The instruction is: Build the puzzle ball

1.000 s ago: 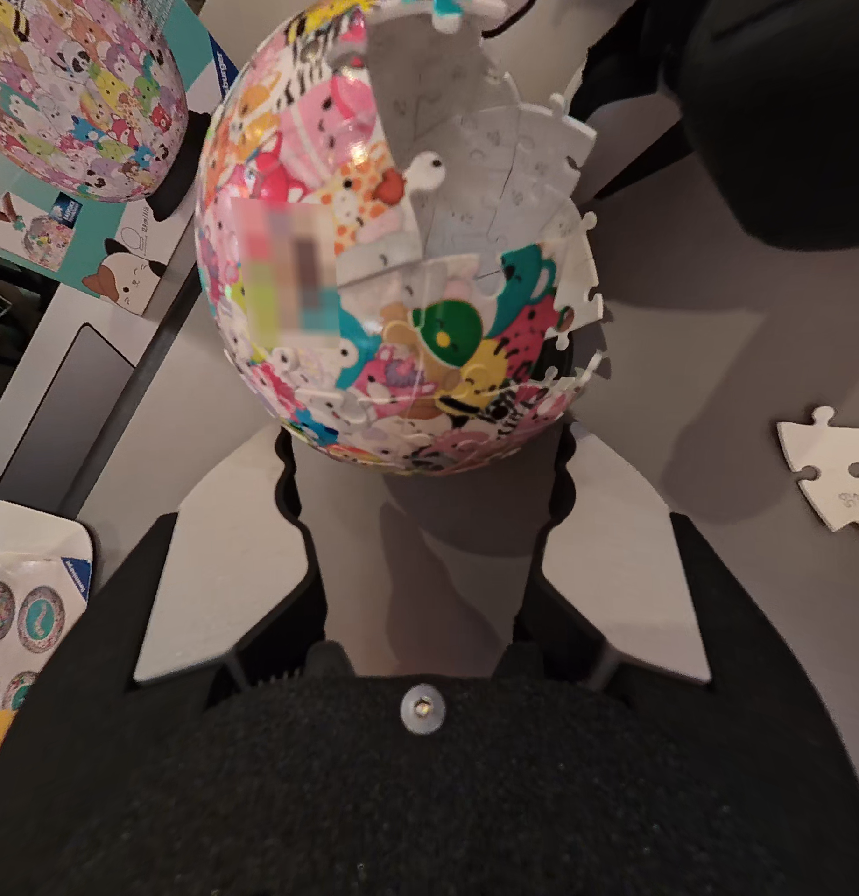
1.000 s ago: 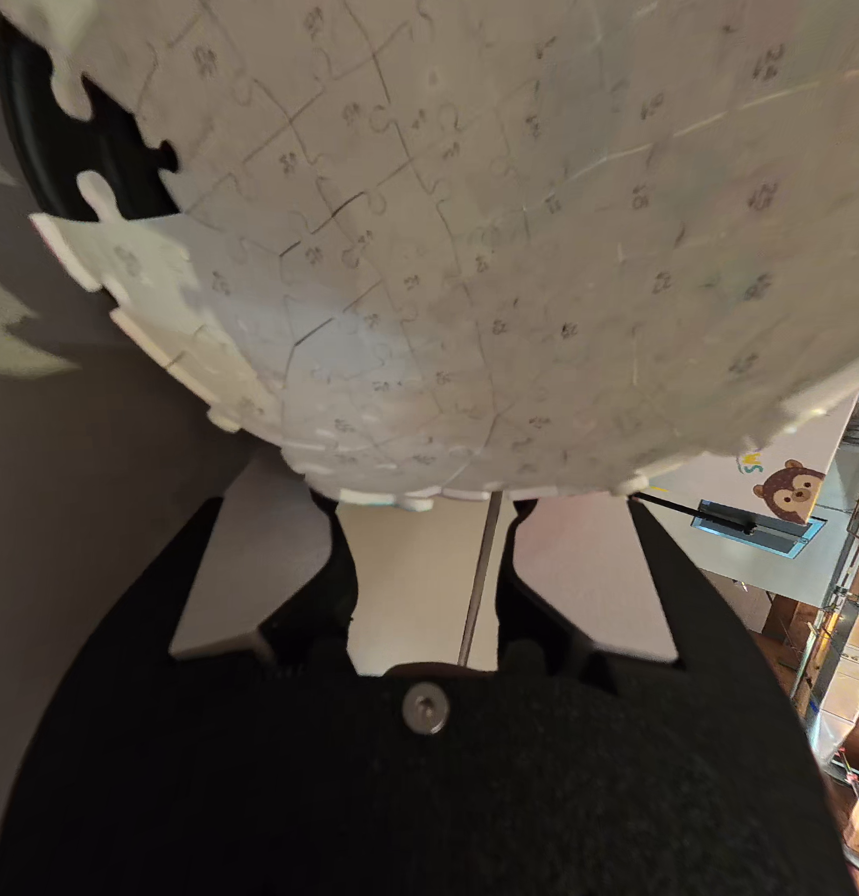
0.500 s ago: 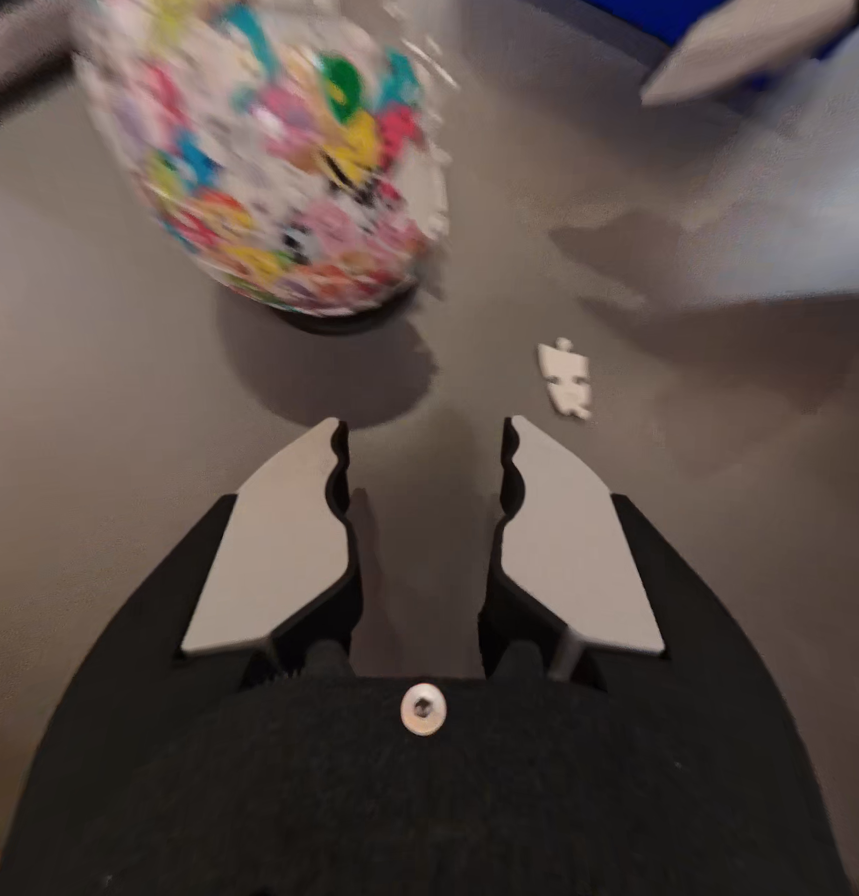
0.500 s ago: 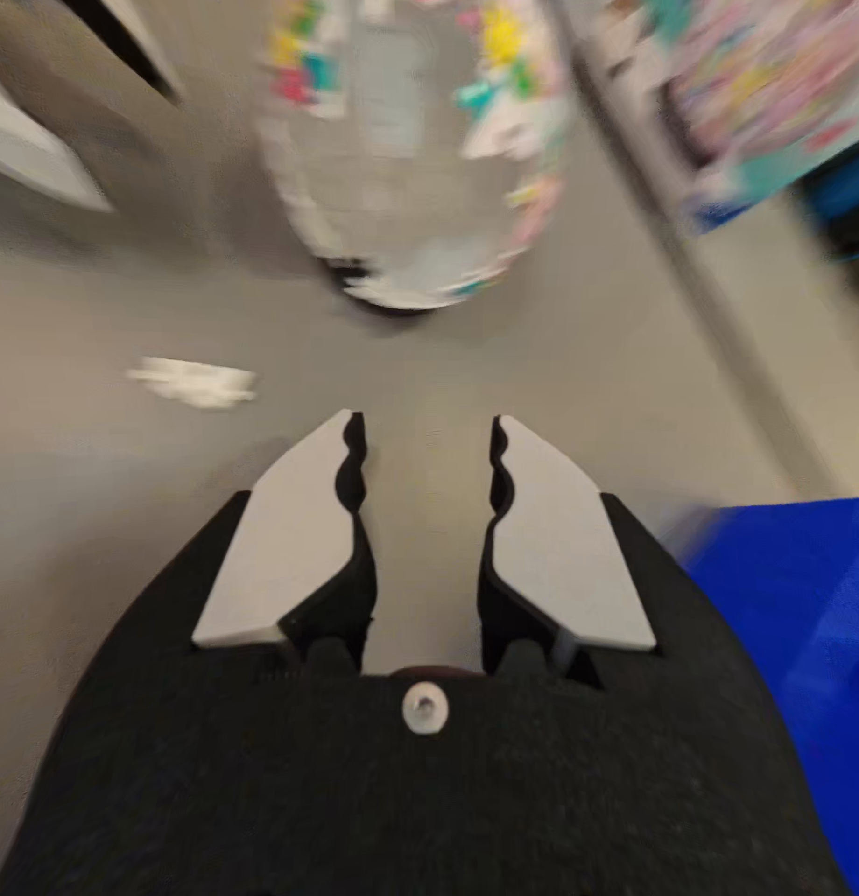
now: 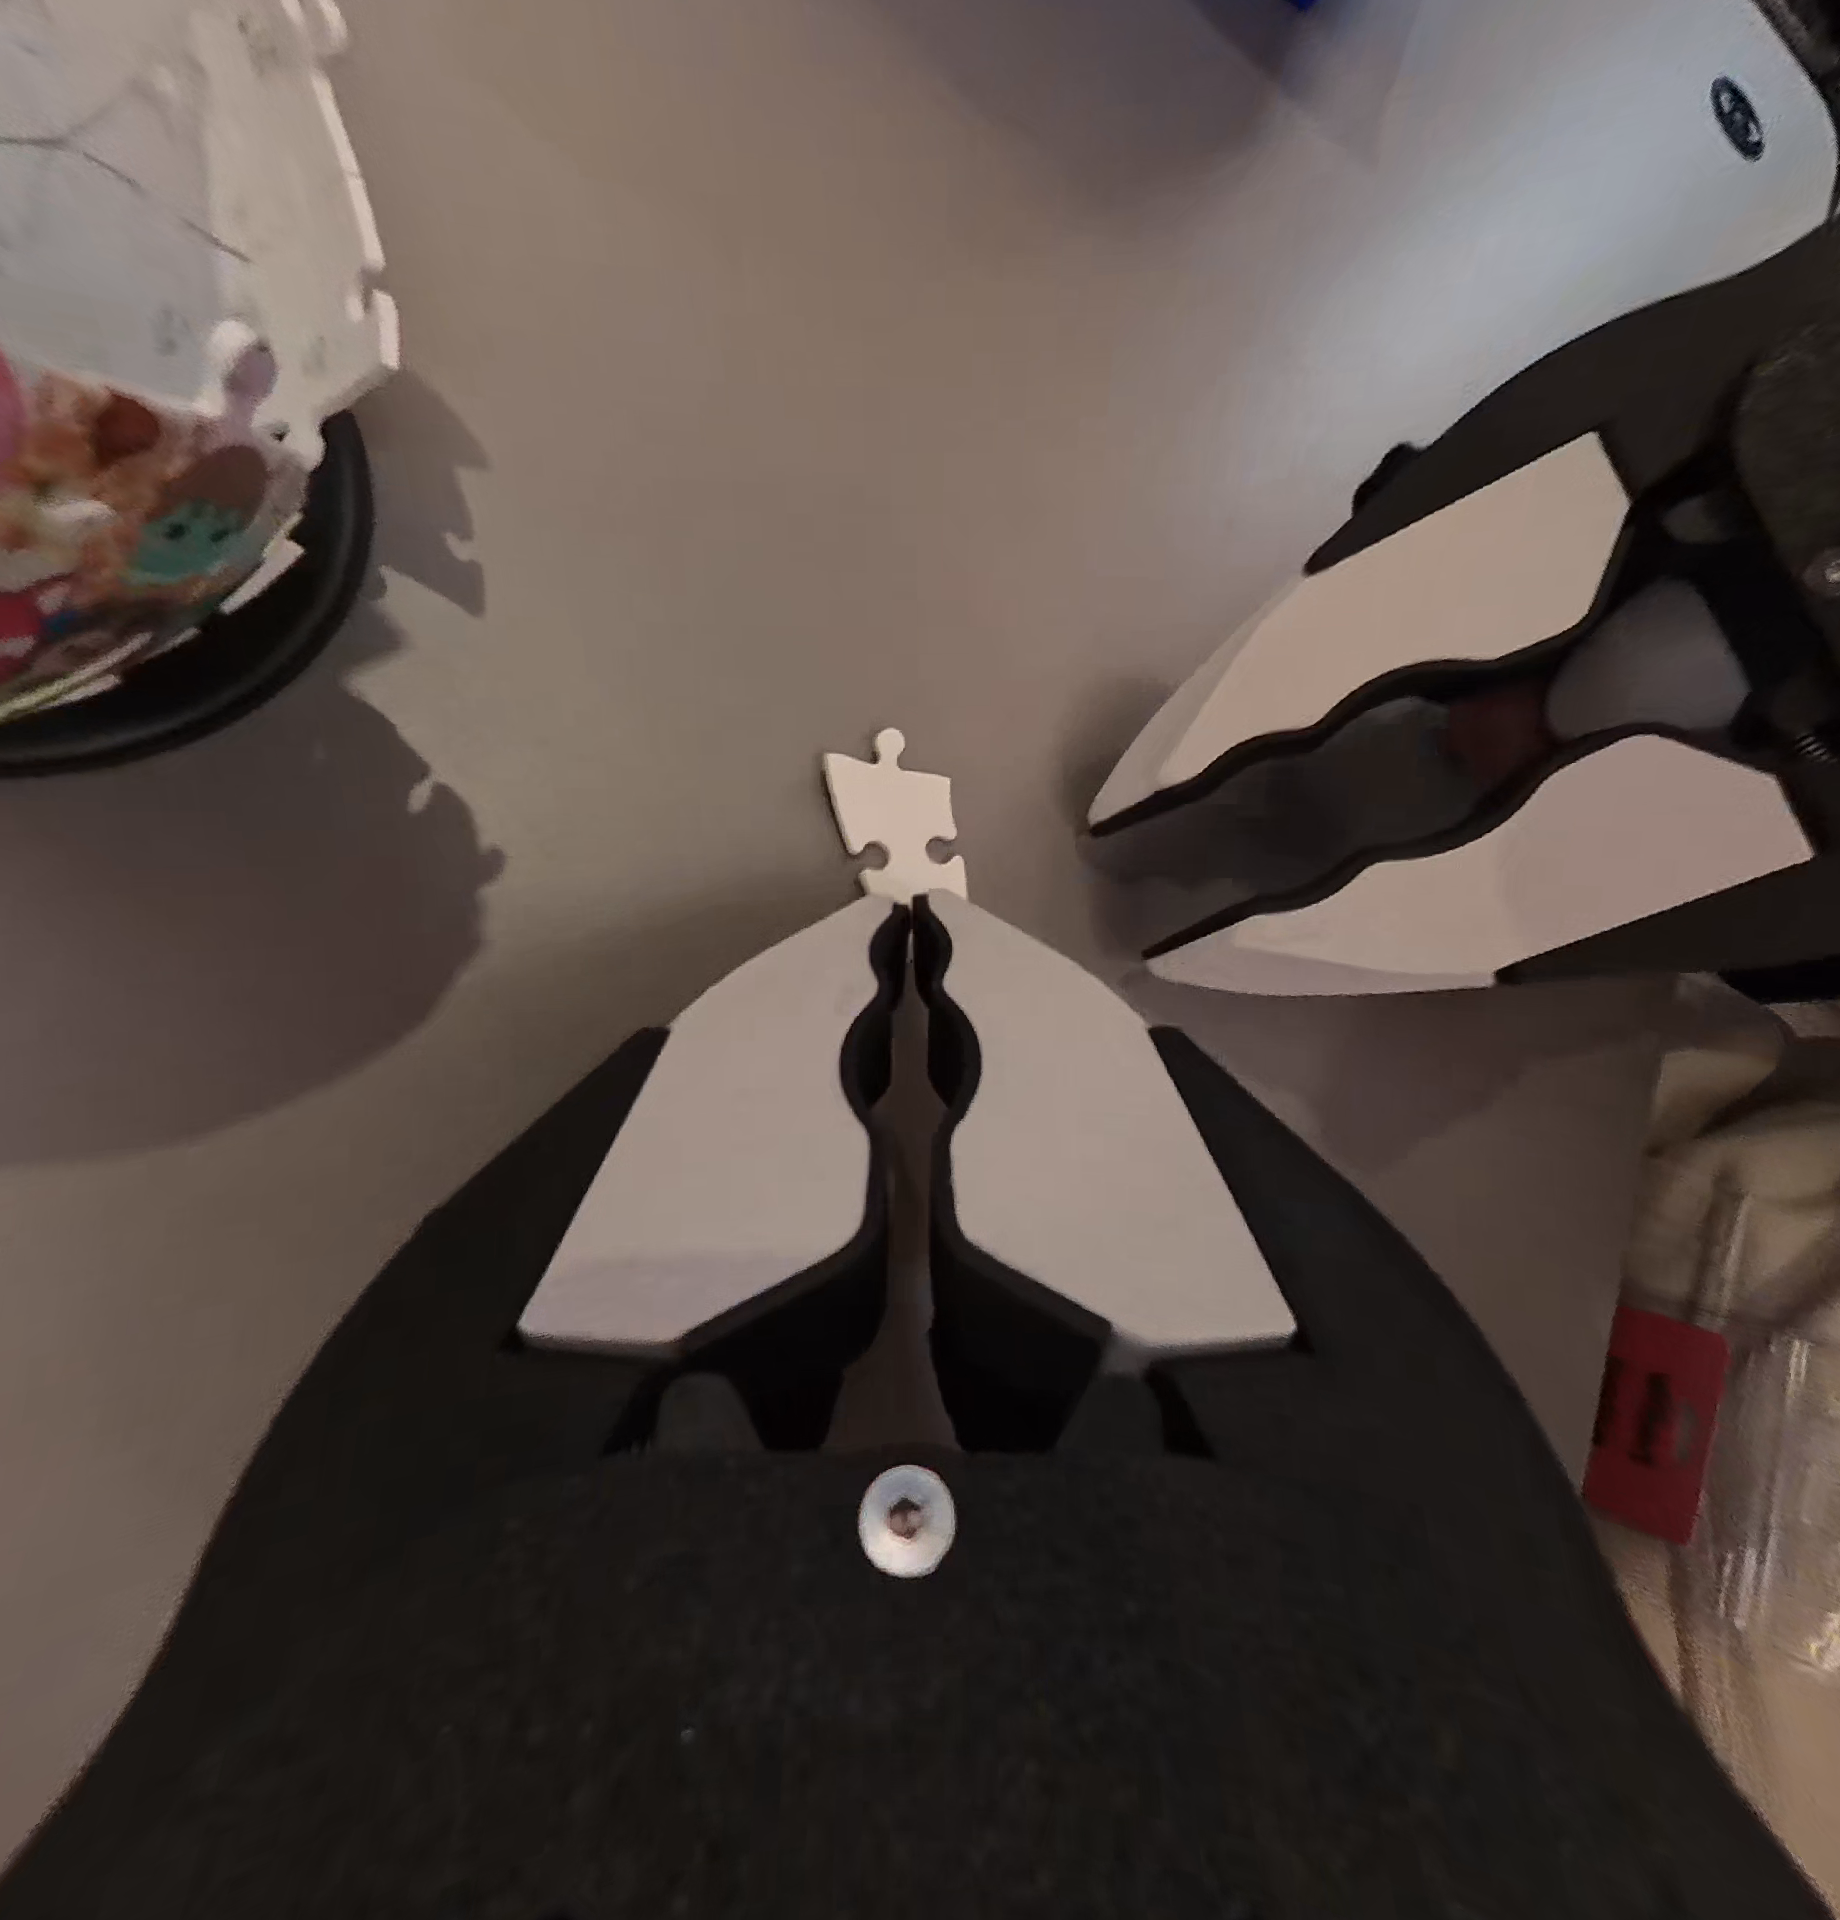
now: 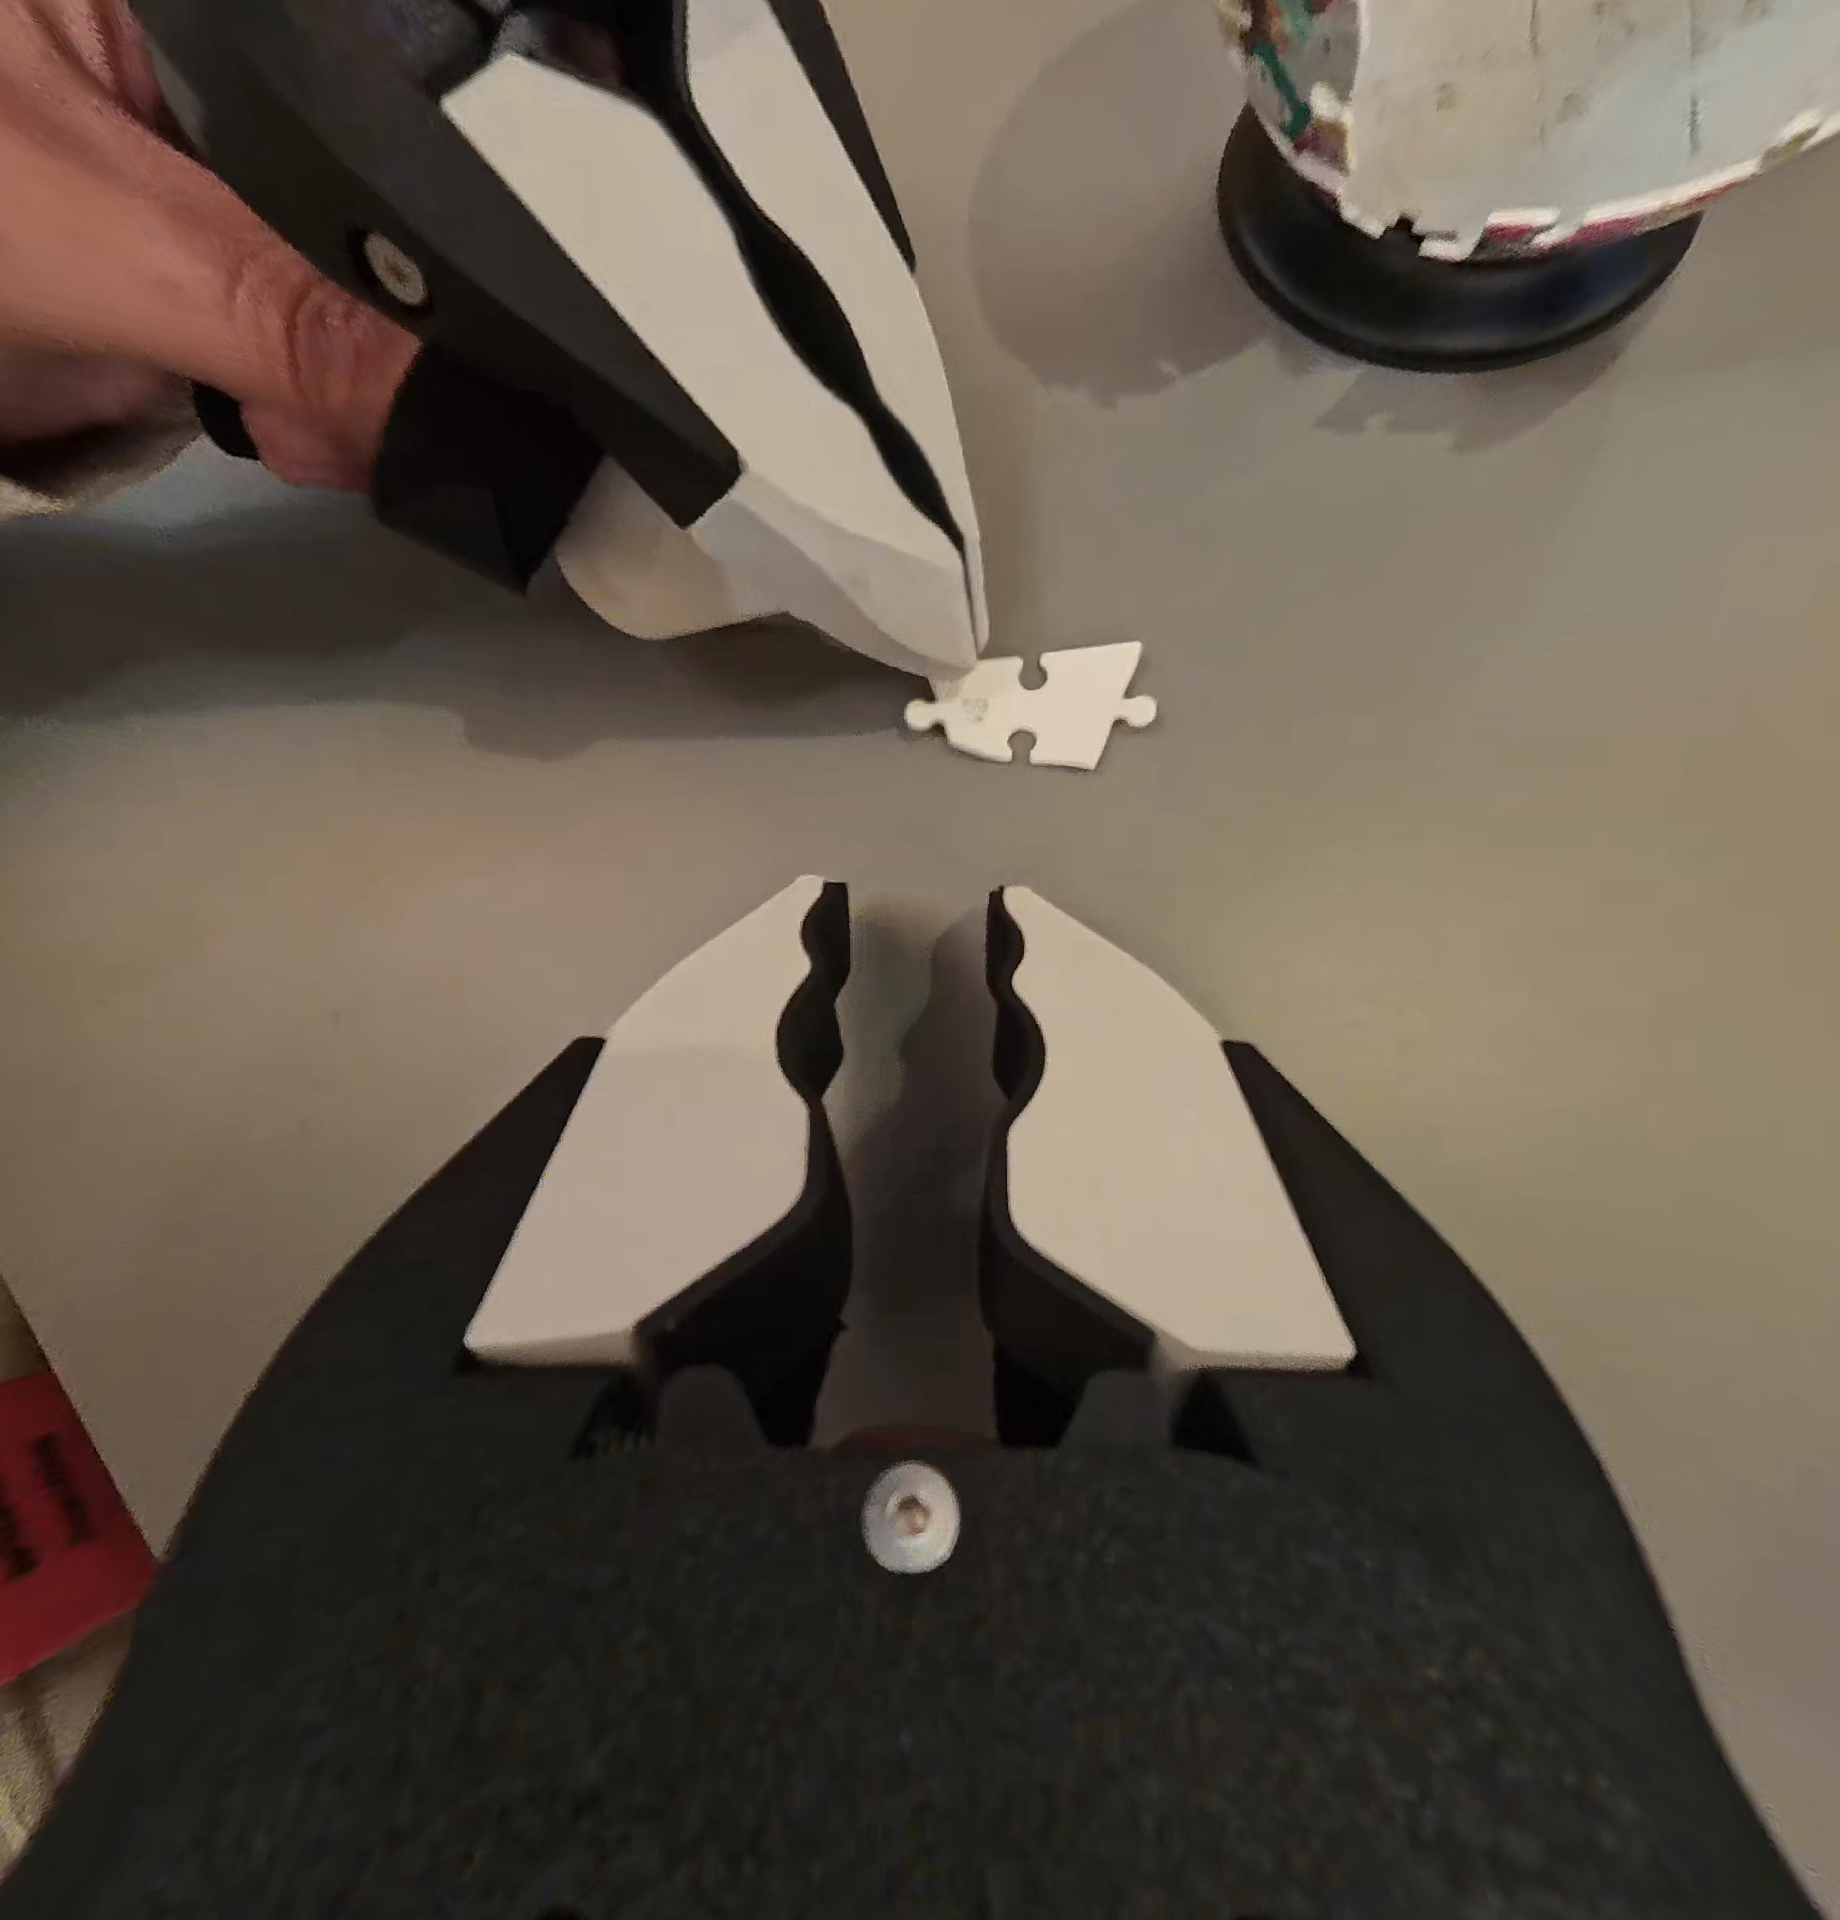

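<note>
Fingers: left gripper [image 5: 911,906] clenched, tips pinching or pressing one end of a loose white puzzle piece [image 6: 1035,709] lying blank side up on the grey table [image 6: 1518,831]; whether the piece is truly clamped cannot be told. Right gripper [image 6: 918,904] released, jaws parted and holding nothing, just short of the same piece.
Puzzle ball [image 5: 116,364]: partly built, seated on a black ring stand [image 6: 1435,301], well apart from the piece; an open, jagged edge shows its white inner face.
Progress, as judged: shell mostly assembled; this piece, at least, remains to be fitted.
</note>
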A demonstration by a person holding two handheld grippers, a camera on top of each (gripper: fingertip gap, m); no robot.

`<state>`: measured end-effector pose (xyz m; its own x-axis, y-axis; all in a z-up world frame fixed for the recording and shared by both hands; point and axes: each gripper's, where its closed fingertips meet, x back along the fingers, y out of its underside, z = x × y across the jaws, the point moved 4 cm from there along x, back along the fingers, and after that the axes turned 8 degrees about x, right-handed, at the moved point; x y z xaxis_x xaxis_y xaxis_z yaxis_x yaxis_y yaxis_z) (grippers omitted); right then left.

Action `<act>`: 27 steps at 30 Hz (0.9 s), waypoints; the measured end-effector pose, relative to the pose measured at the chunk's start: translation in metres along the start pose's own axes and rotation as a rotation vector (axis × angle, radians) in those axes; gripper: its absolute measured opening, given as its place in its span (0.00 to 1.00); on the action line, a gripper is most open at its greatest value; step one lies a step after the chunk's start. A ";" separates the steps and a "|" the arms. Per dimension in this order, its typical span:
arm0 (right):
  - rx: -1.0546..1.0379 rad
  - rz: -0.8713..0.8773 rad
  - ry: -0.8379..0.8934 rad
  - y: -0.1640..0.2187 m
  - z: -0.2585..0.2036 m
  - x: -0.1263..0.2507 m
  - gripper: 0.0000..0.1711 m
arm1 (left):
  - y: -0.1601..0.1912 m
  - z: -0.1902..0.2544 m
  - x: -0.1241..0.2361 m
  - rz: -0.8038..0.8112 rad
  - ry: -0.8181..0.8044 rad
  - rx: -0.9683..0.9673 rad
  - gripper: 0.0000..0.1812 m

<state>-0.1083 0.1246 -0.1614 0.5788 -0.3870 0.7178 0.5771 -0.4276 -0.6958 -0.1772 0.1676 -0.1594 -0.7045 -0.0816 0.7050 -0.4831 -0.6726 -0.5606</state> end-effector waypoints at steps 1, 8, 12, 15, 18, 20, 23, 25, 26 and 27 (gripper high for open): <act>-0.005 0.001 0.000 0.001 0.000 -0.001 0.15 | 0.000 0.001 -0.001 -0.002 -0.015 -0.003 0.00; 0.195 -0.004 0.104 0.001 0.010 0.001 0.15 | 0.001 0.013 -0.012 -0.010 -0.033 0.002 0.00; 0.258 -0.009 0.141 0.005 0.007 0.002 0.15 | -0.012 0.013 -0.002 0.029 -0.038 -0.012 0.00; 0.286 -0.009 0.154 0.004 0.006 0.001 0.14 | -0.014 -0.008 -0.003 -0.011 -0.170 -0.067 0.00; 0.348 -0.013 0.169 0.003 0.008 0.001 0.15 | -0.011 -0.011 -0.011 -0.029 -0.175 -0.094 0.00; 0.437 -0.019 0.164 0.005 0.012 0.003 0.15 | -0.009 -0.008 -0.012 -0.037 -0.193 -0.141 0.00; 0.576 -0.005 0.135 0.007 0.020 0.013 0.17 | -0.006 -0.003 -0.014 -0.053 -0.198 -0.193 0.00; 0.582 0.042 0.079 0.006 0.024 0.019 0.17 | -0.006 -0.002 -0.013 -0.049 -0.204 -0.201 0.00; 0.568 0.056 0.045 0.007 0.027 0.021 0.17 | -0.006 0.000 -0.012 -0.043 -0.198 -0.200 0.00; 0.551 0.067 0.009 0.007 0.030 0.022 0.17 | -0.007 0.004 -0.010 -0.034 -0.175 -0.197 0.00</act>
<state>-0.0745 0.1380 -0.1511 0.6213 -0.4066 0.6698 0.7564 0.0882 -0.6481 -0.1652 0.1704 -0.1608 -0.5939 -0.1990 0.7795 -0.6086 -0.5225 -0.5971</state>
